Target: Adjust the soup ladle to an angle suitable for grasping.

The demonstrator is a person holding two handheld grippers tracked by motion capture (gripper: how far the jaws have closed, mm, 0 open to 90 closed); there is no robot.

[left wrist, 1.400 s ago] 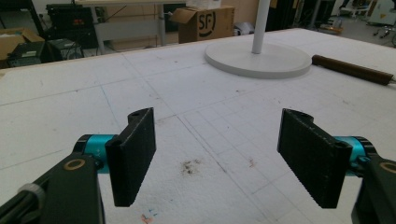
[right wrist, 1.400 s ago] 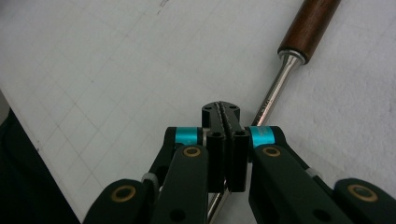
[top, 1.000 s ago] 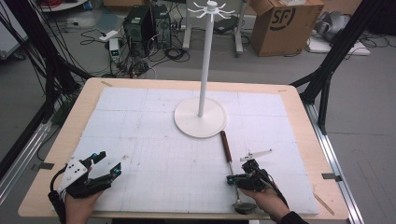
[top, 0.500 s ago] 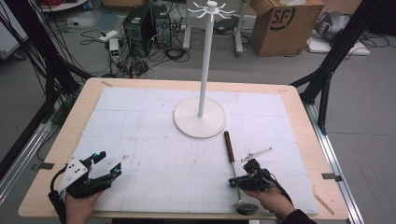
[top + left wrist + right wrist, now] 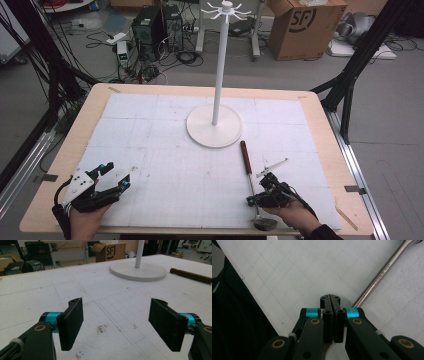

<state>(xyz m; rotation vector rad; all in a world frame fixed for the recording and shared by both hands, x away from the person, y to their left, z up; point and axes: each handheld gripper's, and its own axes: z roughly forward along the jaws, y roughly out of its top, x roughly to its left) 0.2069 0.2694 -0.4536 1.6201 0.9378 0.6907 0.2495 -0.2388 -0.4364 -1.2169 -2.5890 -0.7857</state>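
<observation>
High view: wooden surface (image 5: 75, 150) w/ white gridded mat (image 5: 165, 150) over most of it.
- Stand (image 5: 215, 125): white round base, tall thin pole, spoked hook crown at top; sits on mat nr far edge, approx centre.
- Ladle (image 5: 248, 172): dark wood handle twd stand base, steel shaft running to near edge, bowl at near edge by right hand. Lies flat, right of centre.
- Small thin metal item (image 5: 272, 167): just right of ladle shaft; type can't tell.
- Left tongs (image 5: 112, 177): near-left corner area, held in left hand (image 5: 85, 220), jaws wide apart, nothing between them.
- Right tongs (image 5: 252, 201): nr near edge, right of centre, held in right hand (image 5: 292, 215), tips beside ladle shaft.

Left gripper view: left tongs (image 5: 116, 320) gaping, pads well apart over bare mat w/ small stains. Stand base (image 5: 138, 271) ahead; ladle handle (image 5: 191, 276) at far right.

Right gripper view: right tongs (image 5: 332, 302) jaws pressed together, nothing seen between pads. Ladle shaft (image 5: 382, 272) runs diag. from upper right down to just beside the tips; touching or not, can't tell. Dark sleeve/clothing at left.

Floor beyond far edge: cardboard box (image 5: 300, 25), PC gear, cables.
</observation>
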